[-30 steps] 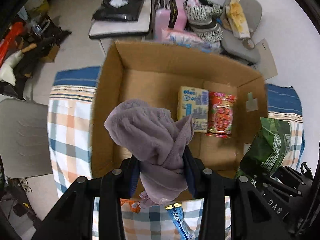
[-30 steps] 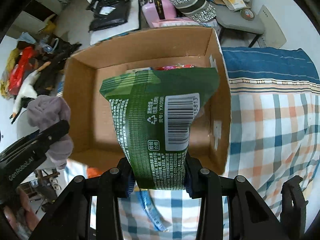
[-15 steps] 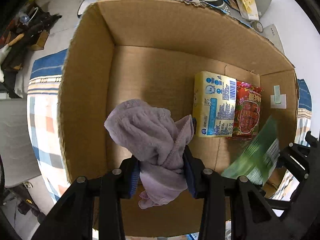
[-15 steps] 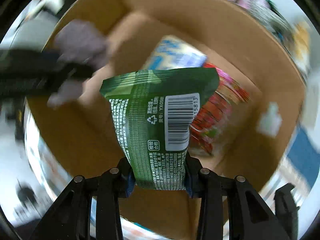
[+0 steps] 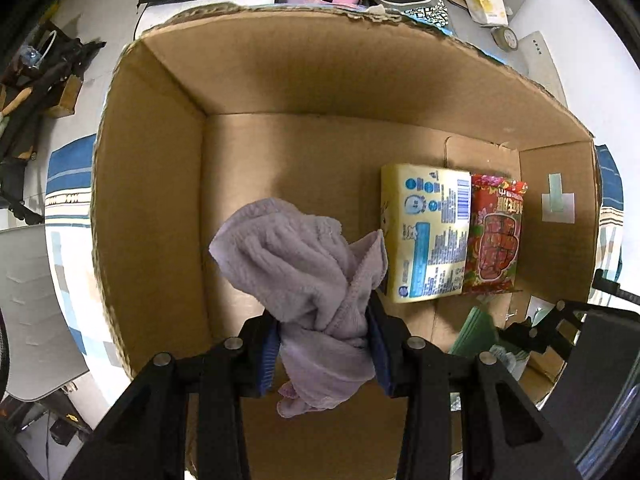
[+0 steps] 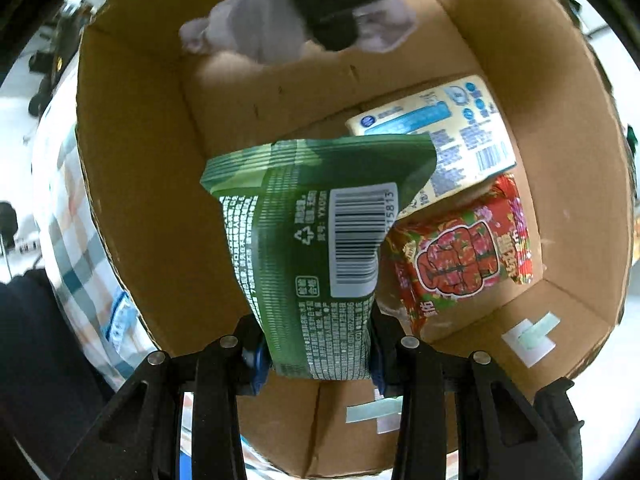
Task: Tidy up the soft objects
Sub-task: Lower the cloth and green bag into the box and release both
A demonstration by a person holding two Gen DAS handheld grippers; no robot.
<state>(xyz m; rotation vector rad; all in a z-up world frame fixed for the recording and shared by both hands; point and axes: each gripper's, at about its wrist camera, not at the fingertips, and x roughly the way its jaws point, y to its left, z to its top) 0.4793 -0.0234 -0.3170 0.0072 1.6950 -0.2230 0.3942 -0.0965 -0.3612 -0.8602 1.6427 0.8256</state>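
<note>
Right wrist only: green packet's [image 6: 320, 248] barcode.

— How are the 2 grippers held?
— The left gripper [image 5: 322, 344] is closed on something soft. The right gripper [image 6: 318, 350] is clamped too, and both are pointed downward.

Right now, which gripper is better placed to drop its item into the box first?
Left, probably. The left gripper holds the towel over bare box floor; the right gripper's green bag hangs near the yellow pack and red packet.
</note>
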